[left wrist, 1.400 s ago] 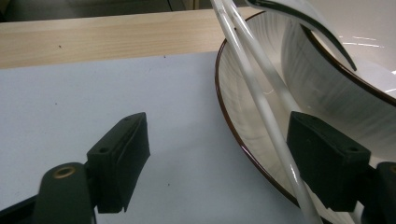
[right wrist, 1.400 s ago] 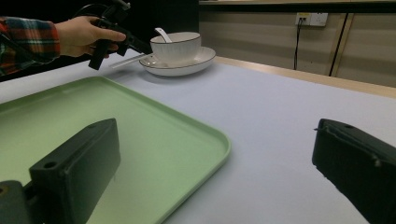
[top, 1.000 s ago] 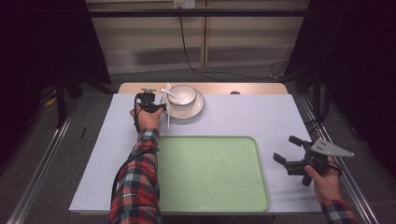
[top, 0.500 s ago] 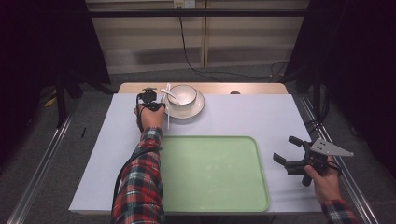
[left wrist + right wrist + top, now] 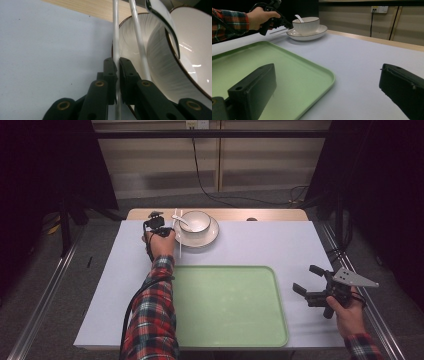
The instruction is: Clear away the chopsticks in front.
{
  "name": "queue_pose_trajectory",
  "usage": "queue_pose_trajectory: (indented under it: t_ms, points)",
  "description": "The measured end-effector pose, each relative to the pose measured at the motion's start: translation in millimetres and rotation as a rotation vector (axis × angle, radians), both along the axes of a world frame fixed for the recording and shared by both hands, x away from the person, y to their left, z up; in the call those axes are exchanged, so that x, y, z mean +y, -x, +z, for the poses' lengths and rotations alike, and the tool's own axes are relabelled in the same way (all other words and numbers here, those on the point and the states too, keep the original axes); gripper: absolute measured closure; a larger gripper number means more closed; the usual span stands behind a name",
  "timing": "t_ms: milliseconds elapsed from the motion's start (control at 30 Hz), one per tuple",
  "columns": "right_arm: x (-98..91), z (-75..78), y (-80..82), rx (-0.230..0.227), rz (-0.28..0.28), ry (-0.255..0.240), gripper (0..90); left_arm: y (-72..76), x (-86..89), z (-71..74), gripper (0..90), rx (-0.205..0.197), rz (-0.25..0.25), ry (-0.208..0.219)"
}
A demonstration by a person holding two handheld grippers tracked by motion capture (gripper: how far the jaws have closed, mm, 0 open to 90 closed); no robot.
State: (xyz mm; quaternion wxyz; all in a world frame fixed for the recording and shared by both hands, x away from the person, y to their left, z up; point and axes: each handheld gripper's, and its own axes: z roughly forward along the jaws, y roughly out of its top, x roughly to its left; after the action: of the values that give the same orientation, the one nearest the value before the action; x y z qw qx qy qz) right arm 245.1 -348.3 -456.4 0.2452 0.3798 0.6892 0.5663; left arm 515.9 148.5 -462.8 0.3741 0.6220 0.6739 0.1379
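Between the left gripper point(image 5: 116, 75) fingers sits one white chopstick point(image 5: 115, 37), clenched near its lower end, pads pressed flat on both sides. Second chopstick point(image 5: 140, 50) runs just beside the right finger, outside the grip, leaning on the saucer point(image 5: 127, 40) rim. Bowl point(image 5: 190, 57) stands on the saucer beyond the fingertips and to their right, spoon point(image 5: 162, 22) handle arching over its rim. High view: left gripper point(image 5: 159, 226) at the far side of the table point(image 5: 280, 240), just left of the saucer point(image 5: 210, 236), chopstick point(image 5: 179, 245) trailing back toward the person. Green tray point(image 5: 230, 305) lies near side, bare.

Step in hand looks like picking up chopsticks, only one is caught. To do it well: either lift this one straight and slow so it does not drag its neighbour off the rim, or reopen and close again around both. Grip is far from the stick's middle, so expect it to droop; keep wrist level. Hard to tell whether the held stick touches the saucer, probably does.

Right gripper point(image 5: 316, 287) hovers off the tray's right edge, fingers spread wide, holding nothing; tray corner point(image 5: 322, 75) shows between its fingers
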Motion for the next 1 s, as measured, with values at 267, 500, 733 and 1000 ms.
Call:
queue_pose_trajectory:
  t_ms: [267,500,733,1000]
  points:
    - [0.2,0.2,0.4,0.002,0.0,-0.002,0.4,3.5,3.5,6.0,85.6,0.006,0.01,0.006]
    - [0.1,0.2,0.5,0.004,-0.003,-0.008,0.4,10.3,9.4,10.5,85.6,0.001,0.016,0.043]
    - [-0.8,0.5,1.0,-0.004,-0.005,-0.003,0.3,20.2,15.6,14.5,85.6,-0.004,0.012,0.047]
    - [-0.7,1.0,1.6,-0.003,-0.005,-0.008,0.4,35.5,24.4,17.8,85.6,-0.008,0.015,0.053]
